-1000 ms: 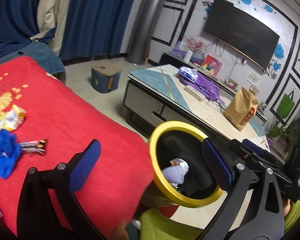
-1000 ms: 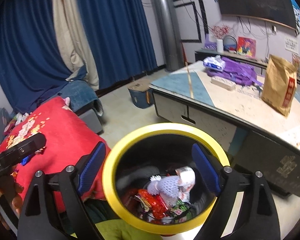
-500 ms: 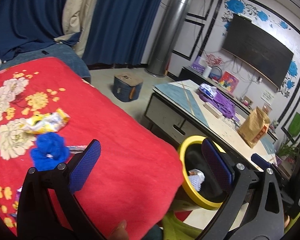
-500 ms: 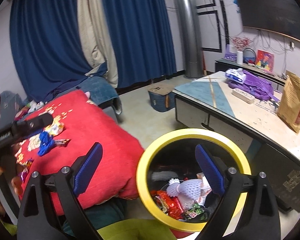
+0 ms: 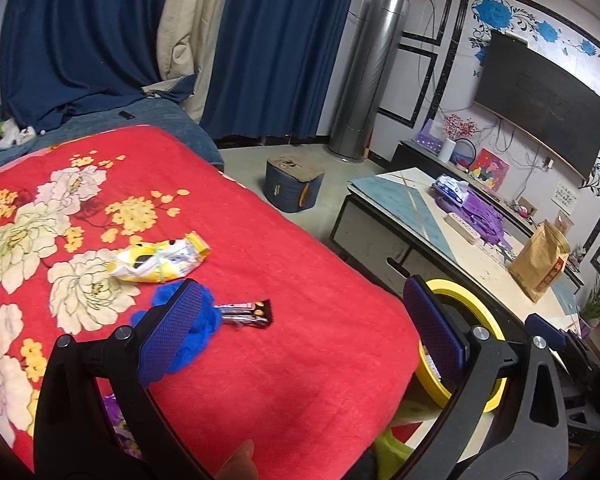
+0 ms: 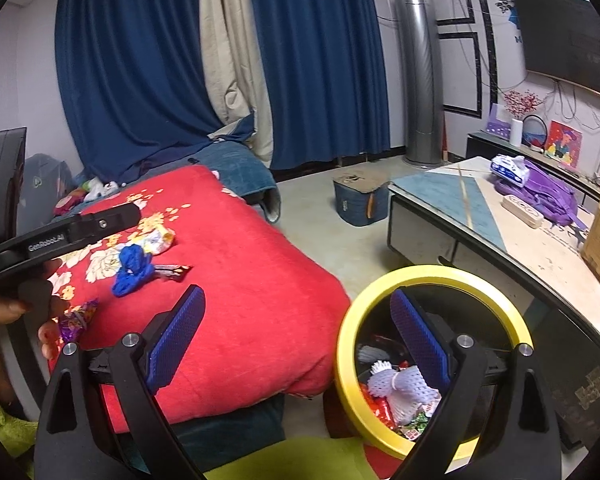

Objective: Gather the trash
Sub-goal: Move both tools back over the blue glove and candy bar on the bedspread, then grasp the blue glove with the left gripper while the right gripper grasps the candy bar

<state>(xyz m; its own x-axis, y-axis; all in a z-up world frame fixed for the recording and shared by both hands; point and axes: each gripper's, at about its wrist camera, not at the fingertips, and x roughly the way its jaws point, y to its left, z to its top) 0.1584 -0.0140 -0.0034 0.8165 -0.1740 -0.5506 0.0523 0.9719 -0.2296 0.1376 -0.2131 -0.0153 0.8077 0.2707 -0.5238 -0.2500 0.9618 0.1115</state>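
Observation:
Trash lies on the red flowered blanket [image 5: 284, 264]: a yellow wrapper [image 5: 162, 258], a blue crumpled wad [image 5: 198, 324], a dark candy bar wrapper [image 5: 246, 312] and a purple wrapper [image 6: 76, 318] near the front edge. A black bin with a yellow rim [image 6: 432, 274] stands on the floor right of the blanket, holding a white foam net [image 6: 400, 390] and red wrappers. My left gripper [image 5: 300, 336] hangs open over the blanket, its left pad in front of the blue wad. My right gripper [image 6: 300, 332] is open and empty, spanning the blanket edge and the bin.
A low coffee table [image 5: 440, 240] at the right carries a purple bag [image 5: 480, 216], a brown paper bag [image 5: 544, 264] and a power strip. A blue box [image 5: 292, 188] sits on the floor. Blue curtains, a silver column and a wall TV stand behind.
Both grippers have swung left, away from the bin and toward the blanket. The bin slid right in both views, and the blanket's trash came into view.

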